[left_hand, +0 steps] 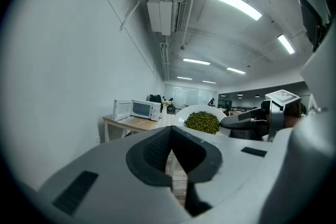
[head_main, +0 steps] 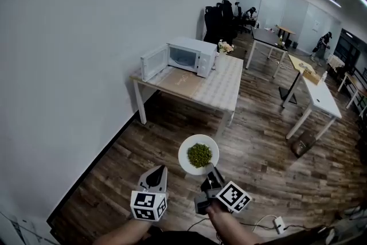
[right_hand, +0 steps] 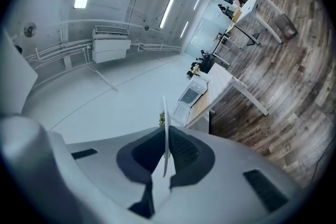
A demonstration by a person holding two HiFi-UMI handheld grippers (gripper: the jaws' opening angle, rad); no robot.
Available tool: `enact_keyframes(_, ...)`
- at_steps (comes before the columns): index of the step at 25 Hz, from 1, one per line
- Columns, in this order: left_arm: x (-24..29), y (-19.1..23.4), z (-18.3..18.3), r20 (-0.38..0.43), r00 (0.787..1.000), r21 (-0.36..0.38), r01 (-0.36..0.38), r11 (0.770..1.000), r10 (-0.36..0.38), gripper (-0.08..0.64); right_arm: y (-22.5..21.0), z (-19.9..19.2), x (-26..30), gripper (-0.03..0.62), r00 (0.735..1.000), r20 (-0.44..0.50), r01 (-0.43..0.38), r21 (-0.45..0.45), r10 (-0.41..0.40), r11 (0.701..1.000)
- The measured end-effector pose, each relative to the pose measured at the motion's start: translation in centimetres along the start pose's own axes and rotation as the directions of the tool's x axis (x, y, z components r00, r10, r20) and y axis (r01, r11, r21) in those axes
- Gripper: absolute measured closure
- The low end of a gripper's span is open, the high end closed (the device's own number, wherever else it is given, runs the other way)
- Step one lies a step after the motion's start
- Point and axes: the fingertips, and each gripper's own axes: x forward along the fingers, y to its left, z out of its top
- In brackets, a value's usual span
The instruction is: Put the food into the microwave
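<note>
The left gripper (head_main: pixel 158 171) is showing pale grey, wedge-shaped jaws with dark ribbed pads set into them and small dark slots in their shells. The right gripper (head_main: pixel 211 170) is showing the same pale jaws ahead of a blackish body. Each is carrying a white cube printed with black square markers, the left cube (head_main: pixel 149 205) and the right cube (head_main: pixel 233 197), and the forearms (head_main: pixel 123 232) are showing bare.

Wood floor (head_main: pixel 258 140); white tables (head_main: pixel 321 97) right; black chairs (head_main: pixel 219 19) far back.
</note>
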Motion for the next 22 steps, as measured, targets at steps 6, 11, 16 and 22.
enact_keyframes(6, -0.3, 1.1, -0.4, -0.003, 1.000, -0.006, 0.017, 1.000, -0.017, 0.552, 0.9, -0.4, 0.2, 0.568, 0.999, 0.035, -0.018, 0.001, 0.018, 1.000)
enact_keyframes(11, -0.6, 2.5, -0.5, 0.003, 0.999, -0.012, 0.036, 0.999, -0.036, 0.552, 1.5, -1.3, 1.0, 0.569, 0.999, 0.040, -0.011, 0.014, 0.010, 1.000)
enact_keyframes(16, -1.5, 4.7, 0.0, 0.030, 0.997, -0.010, 0.074, 0.997, -0.073, 0.552, 2.8, -3.4, 1.7, 0.571, 0.998, 0.058, -0.025, 0.013, 0.024, 1.000)
enact_keyframes(22, -2.6, 6.6, -0.1, 0.022, 0.996, -0.015, 0.090, 0.996, -0.090, 0.552, 2.8, -5.1, 1.9, 0.570, 0.998, 0.056, 0.036, 0.041, -0.039, 0.998)
